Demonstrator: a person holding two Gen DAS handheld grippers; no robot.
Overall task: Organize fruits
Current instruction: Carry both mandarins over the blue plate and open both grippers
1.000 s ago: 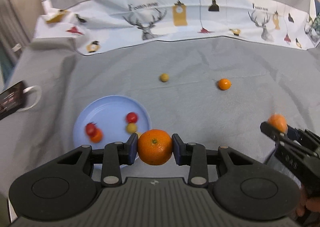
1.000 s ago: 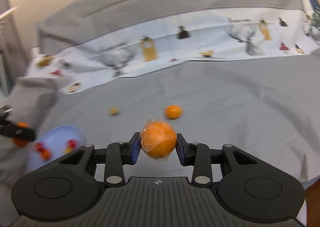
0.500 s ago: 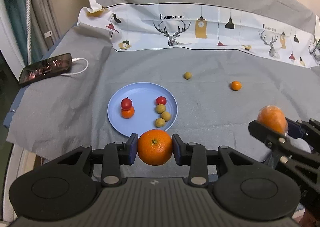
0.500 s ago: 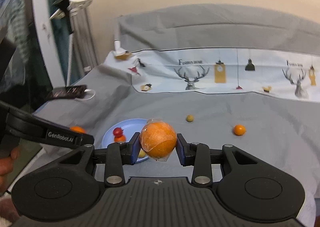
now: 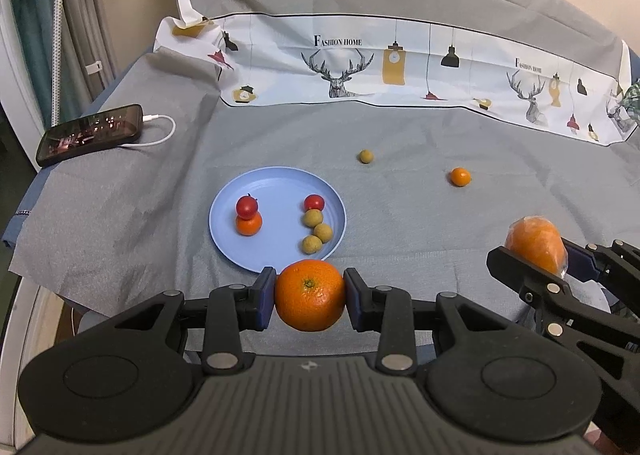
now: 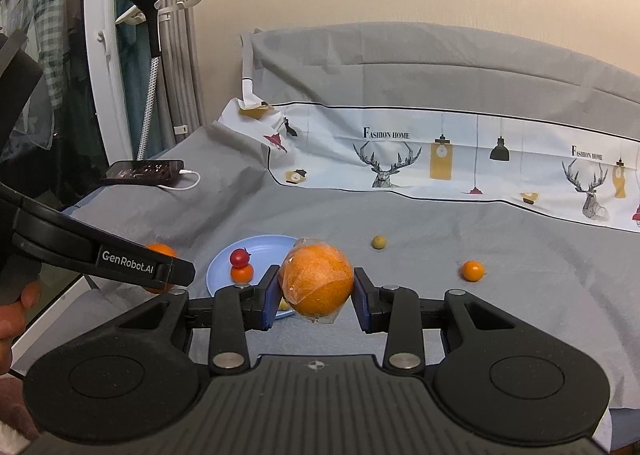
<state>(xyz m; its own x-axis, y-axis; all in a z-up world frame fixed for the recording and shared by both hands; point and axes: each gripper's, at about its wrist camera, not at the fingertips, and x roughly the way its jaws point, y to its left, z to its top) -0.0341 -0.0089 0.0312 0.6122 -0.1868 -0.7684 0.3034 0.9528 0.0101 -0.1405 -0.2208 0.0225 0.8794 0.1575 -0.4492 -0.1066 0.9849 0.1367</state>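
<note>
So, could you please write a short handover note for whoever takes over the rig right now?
Left gripper: shut on a bare orange, held above the near rim of the blue plate.
Right gripper: shut on a plastic-wrapped orange, in the air.
Done: two cherry tomatoes, one small orange and three small tan fruits lie in the plate.
Left: both held oranges, plus the loose tan fruit and loose small orange on the grey cloth.

Two oranges (image 5: 310, 295), two tomatoes (image 5: 247, 206), four longans (image 5: 313, 218)

plate (image 5: 224, 215) blue | cloth (image 5: 400, 223) grey | banner (image 5: 400, 67) white, deer print
</note>
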